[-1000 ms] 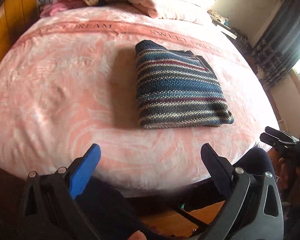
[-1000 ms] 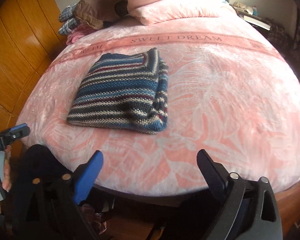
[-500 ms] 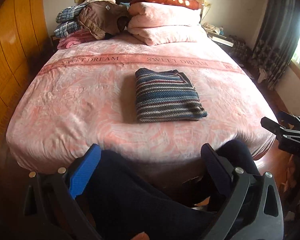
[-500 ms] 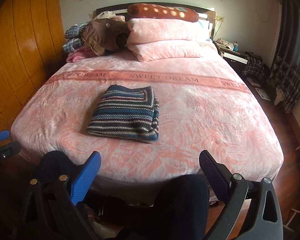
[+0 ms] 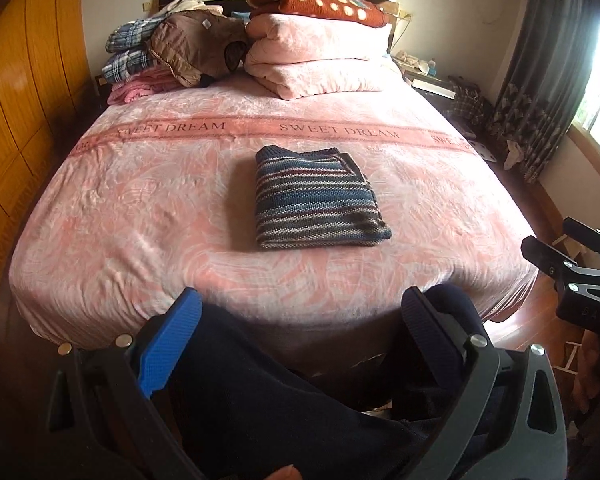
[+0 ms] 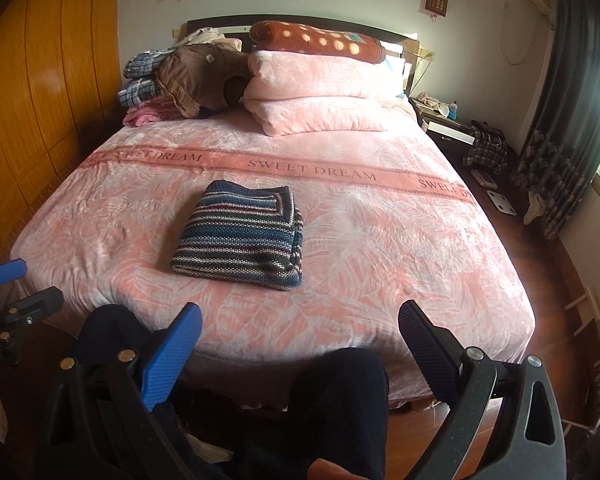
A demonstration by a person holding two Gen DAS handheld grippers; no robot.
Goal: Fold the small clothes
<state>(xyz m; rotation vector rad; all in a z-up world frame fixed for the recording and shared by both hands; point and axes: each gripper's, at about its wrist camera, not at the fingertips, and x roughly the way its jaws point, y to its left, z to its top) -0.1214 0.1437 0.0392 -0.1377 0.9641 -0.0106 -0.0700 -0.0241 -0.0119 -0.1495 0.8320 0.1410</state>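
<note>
A striped blue, grey and maroon knit sweater (image 5: 314, 197) (image 6: 242, 236) lies folded into a neat rectangle near the middle of the pink bed (image 5: 140, 216) (image 6: 400, 248). My left gripper (image 5: 300, 320) is open and empty, held back past the foot of the bed, above a person's dark trouser legs (image 5: 268, 392). My right gripper (image 6: 300, 324) is likewise open and empty, well short of the sweater. Each gripper shows at the edge of the other's view: the right one (image 5: 564, 248), the left one (image 6: 16, 284).
Pink pillows (image 6: 320, 92) with a red dotted blanket (image 6: 316, 42) and a heap of clothes (image 6: 180, 80) sit at the headboard. An orange wooden wardrobe (image 6: 32, 92) lines the left side. A nightstand (image 6: 444, 120), dark curtains (image 6: 560, 120) and wooden floor (image 6: 548, 264) are on the right.
Both grippers have pulled back and up from the bed, so the sweater looks smaller and the whole bed and headboard show. The sweater has not moved. Both grippers stay open.
</note>
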